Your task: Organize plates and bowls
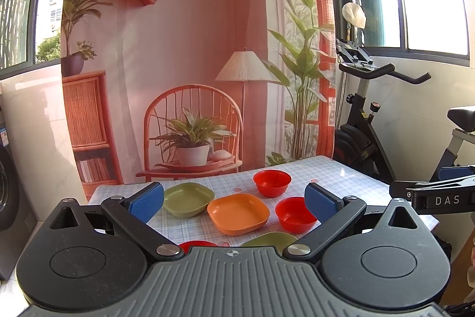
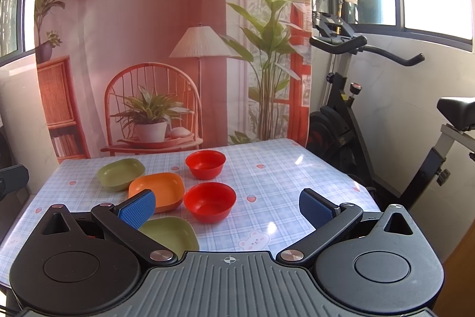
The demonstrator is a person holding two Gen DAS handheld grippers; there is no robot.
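While both my left fingers and right fingers gape wide and empty, square plastic plates and round red bowls sit clustered on the blue-checked counter; a printed backdrop hangs behind, perhaps touching its far edge.

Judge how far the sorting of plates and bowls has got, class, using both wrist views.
Done: nothing visibly; no dish is stacked. The far red bowl, near red bowl, orange plate, far green plate and near green plate sit separately on the table. In hand: nothing; the left claw and right claw are open and empty. Left: all grouping, including a red dish partly hidden in the left view.
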